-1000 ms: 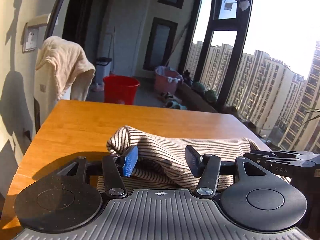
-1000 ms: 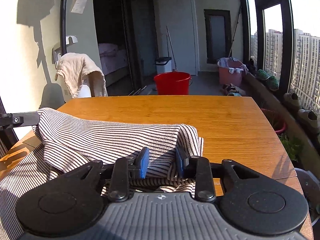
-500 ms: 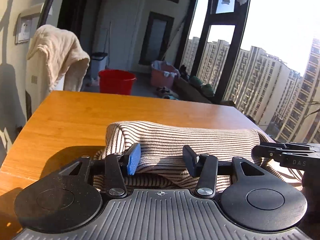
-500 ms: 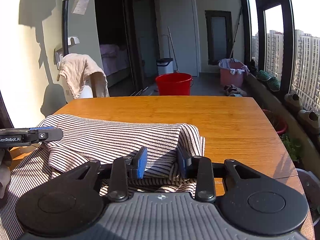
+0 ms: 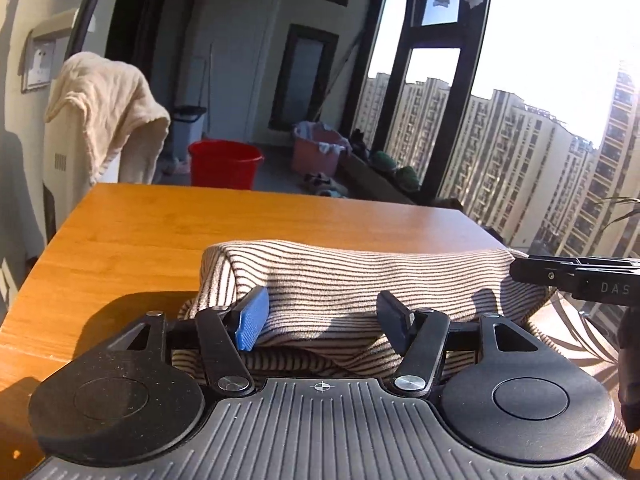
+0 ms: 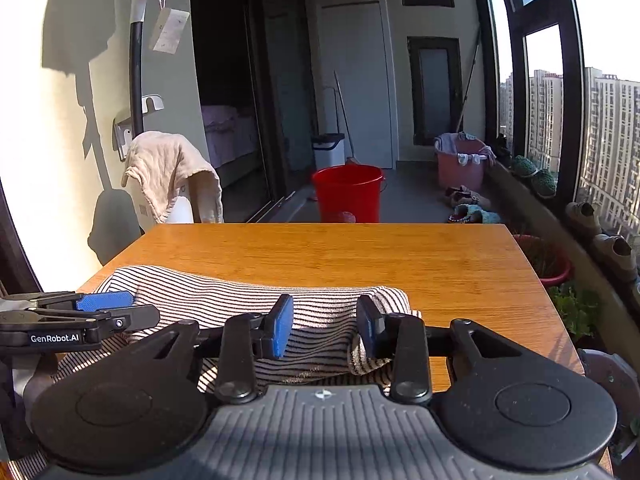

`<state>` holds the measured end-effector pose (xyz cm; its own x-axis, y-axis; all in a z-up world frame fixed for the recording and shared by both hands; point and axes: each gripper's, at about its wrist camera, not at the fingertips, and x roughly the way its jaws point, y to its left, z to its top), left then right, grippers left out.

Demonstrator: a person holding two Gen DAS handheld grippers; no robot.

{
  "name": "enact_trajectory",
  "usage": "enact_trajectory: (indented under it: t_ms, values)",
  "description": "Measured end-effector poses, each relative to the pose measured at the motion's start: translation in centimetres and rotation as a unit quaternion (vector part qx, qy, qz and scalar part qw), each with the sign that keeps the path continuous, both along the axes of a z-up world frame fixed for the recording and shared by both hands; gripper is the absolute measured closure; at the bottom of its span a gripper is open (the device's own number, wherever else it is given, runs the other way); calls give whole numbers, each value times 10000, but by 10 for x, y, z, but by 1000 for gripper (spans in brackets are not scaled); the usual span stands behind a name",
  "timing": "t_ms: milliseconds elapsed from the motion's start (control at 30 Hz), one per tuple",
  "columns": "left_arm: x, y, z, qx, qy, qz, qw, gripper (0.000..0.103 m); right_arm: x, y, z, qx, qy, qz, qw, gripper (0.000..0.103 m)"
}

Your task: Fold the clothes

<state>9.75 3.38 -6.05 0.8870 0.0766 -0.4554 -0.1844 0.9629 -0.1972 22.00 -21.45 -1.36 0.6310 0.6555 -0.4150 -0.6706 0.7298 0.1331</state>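
1. Task item: a striped garment (image 5: 360, 276) lies on the near part of the wooden table (image 5: 168, 232), doubled over itself. A rolled top layer runs side to side above a flatter layer that reaches the near edge.

2. Left hand-held gripper (image 5: 322, 318): jaws stand wide apart, one on each side of the upper layer near its left end. The pads do not appear to press the cloth. In the right wrist view the same tool (image 6: 106, 308) sits at the garment's left end (image 6: 224, 304).

3. Right hand-held gripper (image 6: 324, 326): jaws parted at a medium gap, straddling the rolled edge near the right end. No cloth looks clamped. Its fingers (image 5: 560, 274) show at the right end in the left wrist view.

4. Reason for placement, as a judgement: one tool at each end of the same folded edge suits keeping that edge straight and level, so the layers stack squarely.

5. Stage, as a judgement: the scene fits either a fold just laid down and let go, or the folded edge about to be gripped for another fold. The views do not settle which.

6. Handling note: the knit looks soft and thick at the roll; the top layer may slide on the lower one if pulled unevenly.

7. Surroundings: a beige towel (image 6: 172, 172) on a chair and a red bucket (image 6: 348, 194) stand beyond the table, well apart from the work.
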Motion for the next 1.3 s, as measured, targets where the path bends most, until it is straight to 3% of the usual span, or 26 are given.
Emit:
enact_trajectory:
  t_ms: [133, 267, 367, 567, 700, 1000, 1300]
  values:
    - [2, -4, 0, 103, 40, -47, 9999, 29, 5, 10, -3, 191, 179, 194, 9995, 57]
    - [4, -5, 0, 150, 57, -101, 9998, 26, 19, 15, -42, 10, 543, 51, 9985, 56]
    - [5, -6, 0, 184, 69, -141, 9997, 21, 15, 11, -46, 103, 477, 92, 9988, 56]
    - [0, -27, 8, 679, 95, -69, 9976, 18, 13, 11, -46, 84, 430, 102, 9990, 53]
    - [-14, -36, 36, 658, -417, -238, 9967, 14, 13, 10, -46, 160, 467, 133, 9987, 51]
    - [0, -5, 4, 555, 7, 283, 9981, 15, 12, 8, -46, 192, 453, 176, 9986, 47]
    - [-2, -4, 3, 411, 27, 251, 9988, 7, 11, 9, -46, 190, 443, 197, 9986, 44]
